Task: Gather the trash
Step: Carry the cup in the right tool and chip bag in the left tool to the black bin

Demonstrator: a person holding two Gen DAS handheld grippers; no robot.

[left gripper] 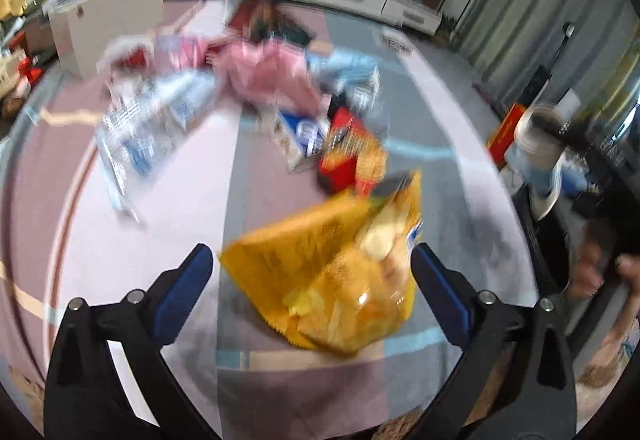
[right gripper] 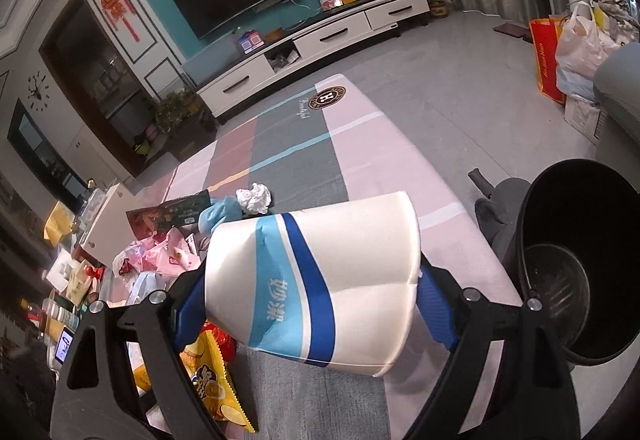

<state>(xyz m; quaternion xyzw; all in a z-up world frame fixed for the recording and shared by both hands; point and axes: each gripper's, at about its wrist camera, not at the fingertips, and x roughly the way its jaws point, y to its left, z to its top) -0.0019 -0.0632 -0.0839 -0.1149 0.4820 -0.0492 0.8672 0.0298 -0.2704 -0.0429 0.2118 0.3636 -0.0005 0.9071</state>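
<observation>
Right claw (right gripper: pixel 310 304) is clamped across a dented white-and-blue paper cup (right gripper: pixel 316 280), held clear of the mat (right gripper: pixel 360 143) beside the black bin (right gripper: pixel 576 260). Recommend carrying it over the bin mouth before releasing. Left claw (left gripper: pixel 312 272) stands wide, pads clear of the yellow chip bag (left gripper: pixel 332 280) lying between them; centre on the bag, then close firmly. View blurred.
</observation>
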